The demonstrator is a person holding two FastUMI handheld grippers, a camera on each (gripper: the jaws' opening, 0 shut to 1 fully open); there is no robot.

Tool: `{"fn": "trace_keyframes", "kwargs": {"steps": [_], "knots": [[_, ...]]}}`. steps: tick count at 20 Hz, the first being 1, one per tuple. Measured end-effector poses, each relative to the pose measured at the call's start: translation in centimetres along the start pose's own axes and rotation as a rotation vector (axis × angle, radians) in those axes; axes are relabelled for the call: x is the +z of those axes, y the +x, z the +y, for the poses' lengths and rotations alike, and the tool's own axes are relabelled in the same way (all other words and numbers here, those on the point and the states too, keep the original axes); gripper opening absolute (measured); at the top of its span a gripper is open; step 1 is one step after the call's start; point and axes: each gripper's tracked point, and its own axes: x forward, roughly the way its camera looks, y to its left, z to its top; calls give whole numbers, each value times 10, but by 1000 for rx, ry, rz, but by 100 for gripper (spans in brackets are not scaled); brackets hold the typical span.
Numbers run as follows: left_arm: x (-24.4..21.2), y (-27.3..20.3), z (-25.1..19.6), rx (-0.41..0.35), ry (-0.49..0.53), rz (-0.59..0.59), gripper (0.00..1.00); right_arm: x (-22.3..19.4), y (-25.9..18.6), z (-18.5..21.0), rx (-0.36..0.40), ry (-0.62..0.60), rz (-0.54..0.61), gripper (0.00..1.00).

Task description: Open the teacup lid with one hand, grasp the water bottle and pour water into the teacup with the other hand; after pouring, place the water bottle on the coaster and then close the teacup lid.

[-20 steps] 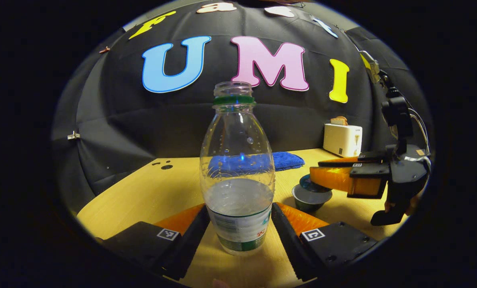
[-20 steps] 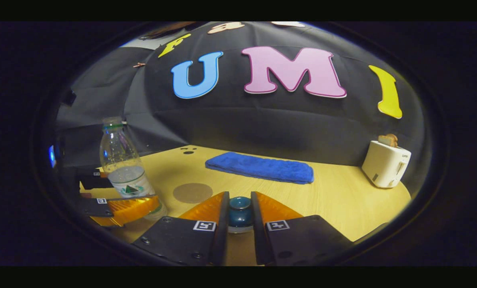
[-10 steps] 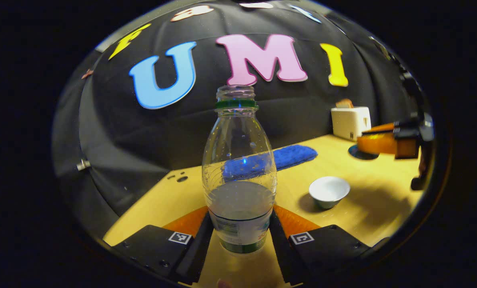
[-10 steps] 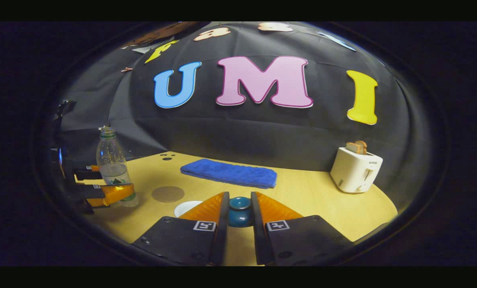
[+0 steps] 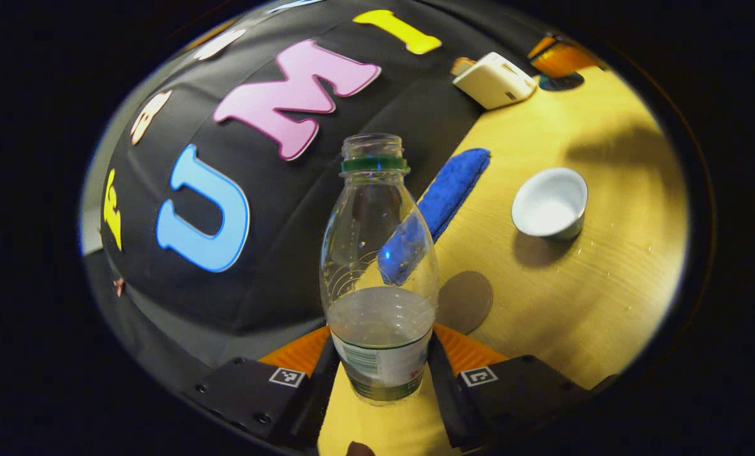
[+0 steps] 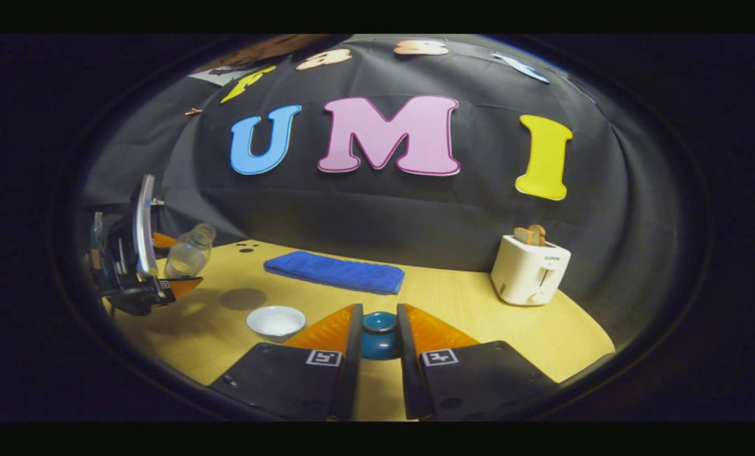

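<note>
My left gripper [image 5: 380,370] is shut on the clear, uncapped water bottle [image 5: 377,266], which is part full and held off the table, tilted toward the right. The white teacup [image 5: 550,202] stands uncovered on the wooden table to the bottle's right; in the right gripper view the teacup [image 6: 275,320] sits left of my fingers. A round brown coaster [image 5: 465,301] lies bare between bottle and cup. My right gripper [image 6: 379,339] is shut on the knob of the dark blue teacup lid [image 6: 379,332], lifted clear of the cup. The left gripper [image 6: 162,285] with the tilted bottle [image 6: 189,252] shows at far left.
A folded blue cloth [image 6: 334,272] lies toward the back of the table [image 6: 466,316]. A white toaster [image 6: 529,269] with bread in it stands at the back right. The black booth wall closes off the rear.
The left gripper has lifted the bottle and tilted it toward the cup. The right gripper has carried the lid farther up and away from the cup.
</note>
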Motion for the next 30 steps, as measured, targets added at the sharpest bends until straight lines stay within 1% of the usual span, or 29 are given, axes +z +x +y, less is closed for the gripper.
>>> {"fn": "trace_keyframes", "kwargs": {"steps": [1, 2, 3, 4, 5, 6, 7, 8, 9, 10, 11, 12, 13, 14, 16, 17, 20, 21, 22, 23, 24, 28, 29, 30], "knots": [[1, 2, -1, 1, 40, 8, 74, 0, -2, -3, -3, 2, 0, 36], [2, 4, -1, 4, 77, 17, 74, -1, -4, -5, -6, 0, 0, 36], [3, 5, -1, 8, 108, 24, 73, -2, -6, -8, -9, -3, 3, 31], [3, 9, 0, 10, 138, 30, 73, -4, -9, -11, -10, -4, 6, 31], [3, 9, 0, 15, 169, 34, 73, -4, -12, -13, -12, -4, 8, 36], [4, 12, 3, 26, 206, 33, 73, -5, -13, -16, -14, -5, 8, 31], [6, 14, 4, 40, 247, 31, 73, -5, -14, -17, -18, -6, 7, 36], [9, 16, 5, 50, 291, 23, 74, -4, -15, -18, -20, -7, 5, 31], [9, 17, 7, 59, 325, 15, 74, -4, -17, -19, -21, -9, 5, 31], [10, 18, 7, 64, 355, 9, 73, -5, -18, -19, -21, -11, 6, 31], [11, 18, 8, 69, 383, 4, 73, -5, -19, -19, -20, -11, 7, 36], [12, 20, 8, 74, 412, 1, 73, -6, -20, -19, -19, -11, 8, 36], [14, 22, 9, 81, 439, -1, 73, -4, -20, -19, -18, -11, 5, 31], [14, 25, 10, 83, 464, 3, 73, -3, -21, -19, -18, -11, 3, 31], [15, 28, 12, 89, 493, -4, 73, -4, -22, -19, -17, -13, 1, 31], [16, 29, 13, 93, 510, -9, 73, -6, -22, -20, -18, -14, 5, 36], [19, 30, 15, 108, 576, -21, 74, -7, -22, -22, -22, -21, 7, 36], [19, 30, 16, 110, 591, -23, 73, -6, -22, -23, -23, -23, 4, 31], [19, 31, 16, 114, 604, -26, 73, -5, -23, -24, -25, -24, 1, 36], [21, 32, 18, 122, 618, -31, 73, -4, -23, -25, -26, -23, -1, 36], [23, 32, 17, 131, 635, -39, 73, -4, -23, -26, -29, -21, -2, 31], [27, 36, 16, 149, 701, -64, 73, -3, -23, -30, -32, -6, -11, 31], [27, 36, 18, 152, 712, -66, 73, -3, -23, -30, -34, -6, -11, 36], [28, 37, 18, 155, 720, -69, 73, -4, -23, -30, -32, -6, -12, 36]]}}
